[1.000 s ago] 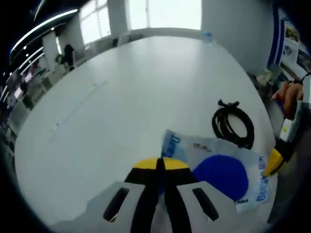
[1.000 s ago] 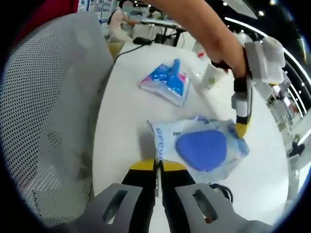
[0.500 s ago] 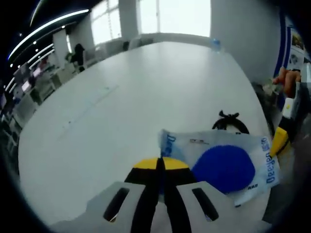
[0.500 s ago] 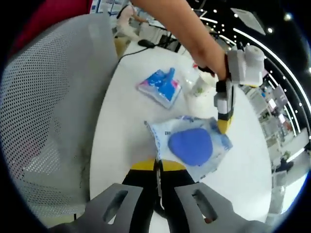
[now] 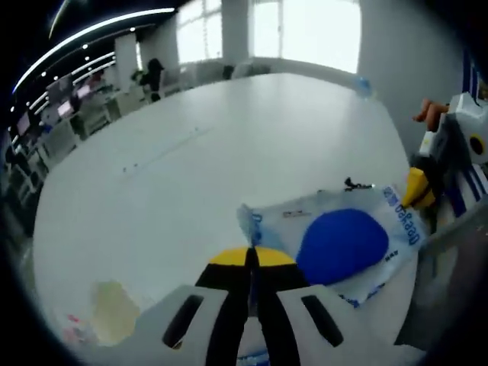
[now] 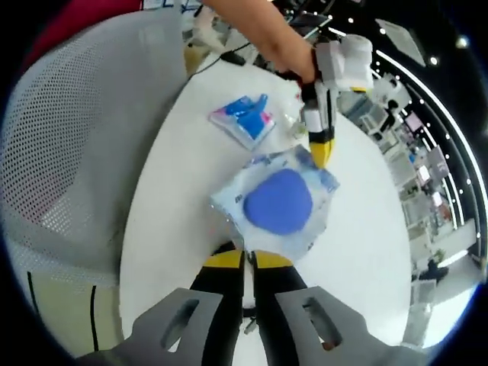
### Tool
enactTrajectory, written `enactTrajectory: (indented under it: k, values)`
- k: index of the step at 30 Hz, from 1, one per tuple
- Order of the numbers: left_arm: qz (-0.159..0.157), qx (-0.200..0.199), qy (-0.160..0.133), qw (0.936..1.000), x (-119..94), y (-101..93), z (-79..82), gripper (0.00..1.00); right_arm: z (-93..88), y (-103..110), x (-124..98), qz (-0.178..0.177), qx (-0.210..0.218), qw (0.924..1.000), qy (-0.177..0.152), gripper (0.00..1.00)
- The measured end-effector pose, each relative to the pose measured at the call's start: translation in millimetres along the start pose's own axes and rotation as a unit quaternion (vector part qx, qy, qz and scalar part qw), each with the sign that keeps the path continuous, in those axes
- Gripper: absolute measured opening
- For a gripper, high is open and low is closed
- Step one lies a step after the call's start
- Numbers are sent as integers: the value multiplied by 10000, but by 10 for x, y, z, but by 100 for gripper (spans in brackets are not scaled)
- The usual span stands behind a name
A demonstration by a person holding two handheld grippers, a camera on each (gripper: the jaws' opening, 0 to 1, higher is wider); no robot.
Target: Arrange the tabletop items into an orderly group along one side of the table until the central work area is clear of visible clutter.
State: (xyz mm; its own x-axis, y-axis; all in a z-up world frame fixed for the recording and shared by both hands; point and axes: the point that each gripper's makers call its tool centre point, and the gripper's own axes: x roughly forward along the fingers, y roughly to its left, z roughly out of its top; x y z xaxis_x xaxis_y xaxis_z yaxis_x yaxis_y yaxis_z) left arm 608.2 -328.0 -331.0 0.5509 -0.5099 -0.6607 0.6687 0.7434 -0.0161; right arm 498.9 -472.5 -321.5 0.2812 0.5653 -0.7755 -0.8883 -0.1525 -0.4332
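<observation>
Both grippers now carry the blue pouch (image 6: 278,204) higher over the white table (image 5: 229,137). Left gripper (image 5: 252,258) and right gripper (image 6: 244,261) pinch opposite edges, jaws closed. Moving both together should keep it flat.

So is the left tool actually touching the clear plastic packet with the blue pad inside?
Touching. In the right gripper view, the left tool's yellow tips pinch the far edge of the clear plastic packet.

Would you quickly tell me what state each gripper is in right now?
Left gripper: shut on the edge of the packet.
Right gripper: shut on the packet's opposite edge.
</observation>
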Motion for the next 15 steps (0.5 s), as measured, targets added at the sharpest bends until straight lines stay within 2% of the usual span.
enactTrajectory:
  k: [6, 15]
  values:
    - [127, -167, -11, 9998, -109, -26, -129, 0, -144, -127, 6, -106, 94, 9999, 42, 4]
    - [195, -382, -88, 9990, -187, -71, -216, 0, -350, -298, 87, -252, 218, 9993, 190, 5]
